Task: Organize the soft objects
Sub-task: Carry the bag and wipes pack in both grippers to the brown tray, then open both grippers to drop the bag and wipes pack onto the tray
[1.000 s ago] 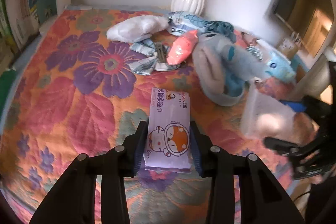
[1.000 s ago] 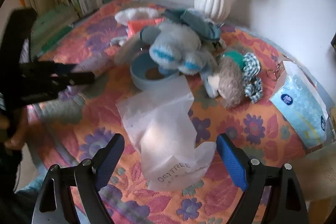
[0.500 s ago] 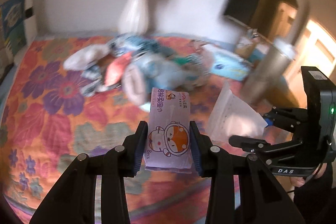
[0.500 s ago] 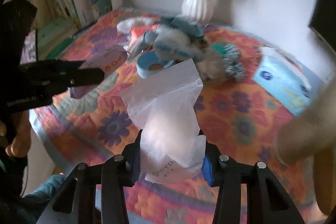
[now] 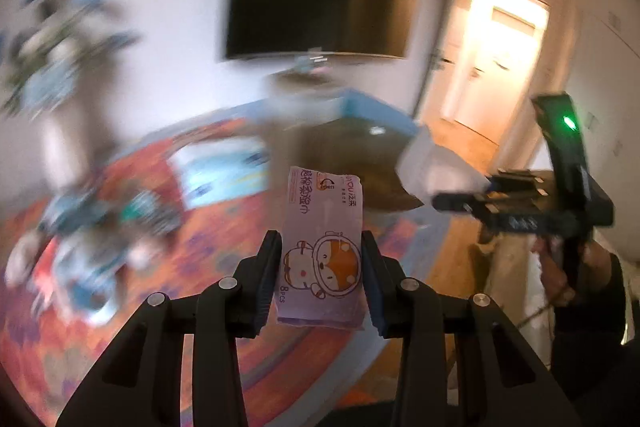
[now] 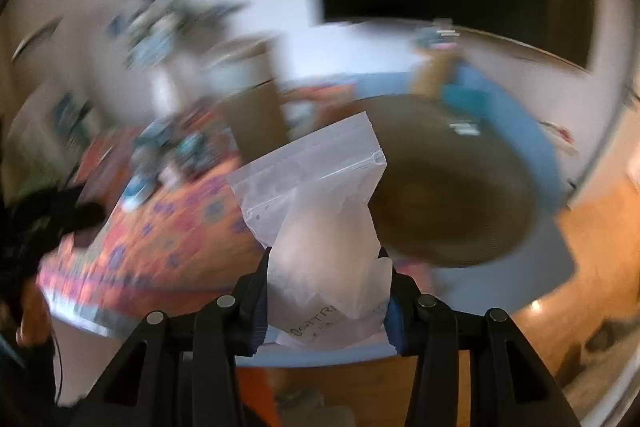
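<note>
Both our grippers are matte black plastic with forked, strutted arms. On the left gripper (image 5: pixel 320 277) we count four round silver screws (image 5: pixel 229 283) across the linkage; its fingers (image 5: pixel 269 267) are black with ribbed blue pads on the inner faces. The right gripper (image 6: pixel 326 301) has the same build: four silver screws (image 6: pixel 225 301) and blue pads (image 6: pixel 392 319) edging the black fingers. Seen from the left wrist, the right unit's body is a black box with a lit green LED (image 5: pixel 568 123) on an upright black housing. The hand (image 5: pixel 560 277) on it comes out of a black sleeve (image 5: pixel 592 311).
</note>
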